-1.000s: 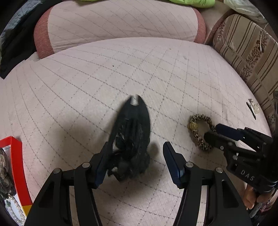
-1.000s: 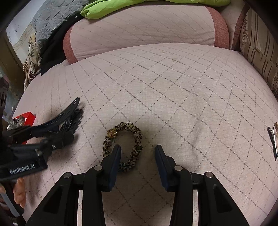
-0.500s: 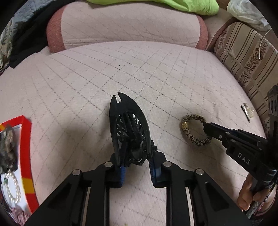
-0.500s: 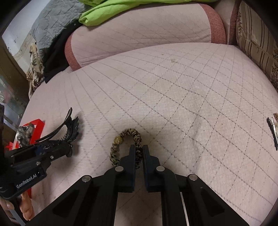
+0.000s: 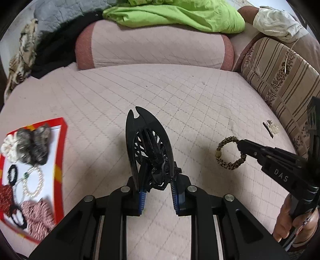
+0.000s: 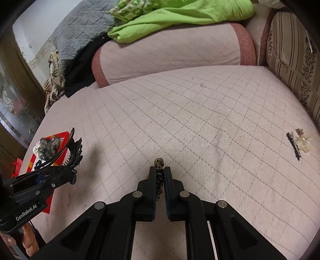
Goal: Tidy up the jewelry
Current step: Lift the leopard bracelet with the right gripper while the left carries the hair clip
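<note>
My left gripper (image 5: 158,192) is shut on a large black hair claw clip (image 5: 149,144), which stands up off the pink quilted bed; the same clip (image 6: 73,150) shows at the left of the right wrist view, over the left gripper (image 6: 68,176). My right gripper (image 6: 159,176) is shut on a leopard-print hair tie (image 6: 159,163), lifted above the cover; in the left wrist view that hair tie (image 5: 230,153) hangs as a ring from the right gripper (image 5: 241,146). A red-edged tray (image 5: 62,140) at the left holds scrunchies, a pearl bracelet (image 5: 34,181) and dark hair ties.
A black hairpin (image 6: 294,145) and a small pale trinket (image 6: 303,141) lie at the bed's right side. A pink bolster (image 5: 154,47) with a green cloth (image 5: 180,14) lines the back, and a striped cushion (image 5: 284,80) the right. A person's hand (image 5: 294,224) grips the right handle.
Both grippers closed, the left on the claw clip and the right on the leopard hair tie, and both lifted them off the bed. The red tray has come further into the left view.
</note>
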`<state>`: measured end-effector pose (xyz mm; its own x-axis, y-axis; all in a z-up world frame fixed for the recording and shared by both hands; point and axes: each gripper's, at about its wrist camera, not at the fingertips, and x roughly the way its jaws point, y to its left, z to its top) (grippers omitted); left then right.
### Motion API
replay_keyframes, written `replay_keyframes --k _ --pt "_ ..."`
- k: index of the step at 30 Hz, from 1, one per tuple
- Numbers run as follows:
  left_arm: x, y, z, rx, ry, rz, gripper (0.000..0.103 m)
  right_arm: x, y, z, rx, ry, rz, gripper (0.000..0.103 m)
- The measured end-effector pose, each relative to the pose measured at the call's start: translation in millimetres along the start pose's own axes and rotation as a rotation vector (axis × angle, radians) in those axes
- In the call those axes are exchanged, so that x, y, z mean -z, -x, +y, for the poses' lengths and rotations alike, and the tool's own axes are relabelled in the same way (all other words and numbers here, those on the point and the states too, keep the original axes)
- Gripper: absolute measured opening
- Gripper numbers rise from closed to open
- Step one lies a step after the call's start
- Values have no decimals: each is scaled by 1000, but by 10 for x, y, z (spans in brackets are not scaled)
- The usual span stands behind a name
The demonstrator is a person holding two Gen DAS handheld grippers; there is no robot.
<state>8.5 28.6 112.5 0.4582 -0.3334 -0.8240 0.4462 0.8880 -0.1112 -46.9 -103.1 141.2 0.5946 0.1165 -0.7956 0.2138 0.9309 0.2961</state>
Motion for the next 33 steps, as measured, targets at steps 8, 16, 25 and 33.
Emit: replay_keyframes --k 8,16,25,33 --pt "268 348 11 -76 11 -30 21 174 291 160 8 33 -25 8" --pt "457 626 79 -150 19 -62 21 339 477 379 2 68 -33 8" --pt "549 813 179 -180 43 -87 21 447 583 701 98 150 -13 8" --pt "611 943 310 -174 76 -112 21 542 600 888 186 177 25 8"
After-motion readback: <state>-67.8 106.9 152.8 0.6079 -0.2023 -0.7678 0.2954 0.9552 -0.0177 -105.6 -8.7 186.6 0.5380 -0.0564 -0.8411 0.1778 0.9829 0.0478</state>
